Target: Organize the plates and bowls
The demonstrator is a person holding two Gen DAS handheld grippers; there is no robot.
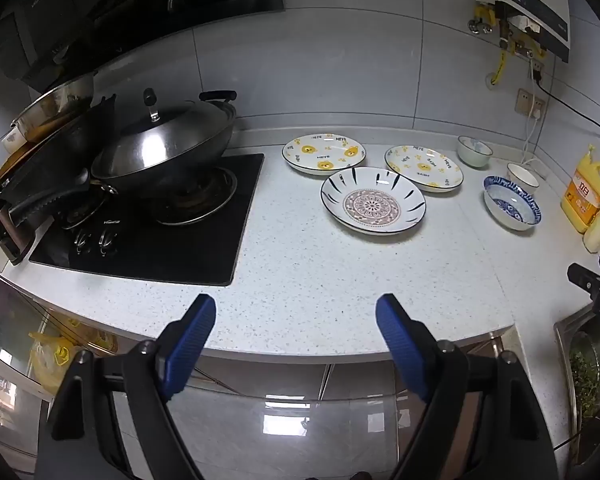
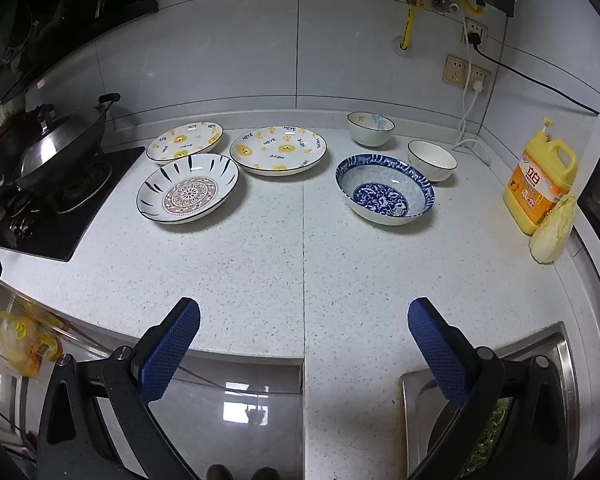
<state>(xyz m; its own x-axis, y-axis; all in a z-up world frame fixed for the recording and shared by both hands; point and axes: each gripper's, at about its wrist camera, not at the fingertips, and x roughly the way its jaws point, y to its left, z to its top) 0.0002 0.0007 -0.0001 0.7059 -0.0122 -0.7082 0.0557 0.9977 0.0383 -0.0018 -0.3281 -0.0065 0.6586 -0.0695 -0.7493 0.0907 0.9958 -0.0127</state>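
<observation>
Three plates sit toward the back edge of the counter (image 2: 300, 264): two yellow-print plates, left one (image 2: 185, 141) and right one (image 2: 278, 150), side by side near the back wall, and a flower-pattern plate (image 2: 188, 194) in front of the left one, its rim just under or touching it, can't tell which. Three bowls sit to the right of the plates: a big blue bowl (image 2: 385, 188), a dark-rimmed white bowl (image 2: 432, 159) just behind it to the right, and a small blue-print bowl (image 2: 371, 128) at the back wall. Nothing is stacked yet.

Left hand-held gripper (image 1: 296, 340) is wide open with nothing in it, hovering over the front edge. Right hand-held gripper (image 2: 304, 344) is the same: open, empty, at the front edge near the sink (image 2: 556, 344).

Risks, as I judge them: the plates are shallow and glazed, so a rim pinch could slip or tip one. The plates sit close together, so lifting one may drag its neighbour. The white bowl nearly touches the blue one, so a finger between them could knock either. Stacking hard could chip a rim.

Room: a broad bare stretch from the dishes to the front edge. The stove (image 1: 152, 236) with its wok (image 1: 164, 148) blocks the left end; the detergent jug (image 2: 540, 184) and cabbage (image 2: 552, 228) crowd the right end.
</observation>
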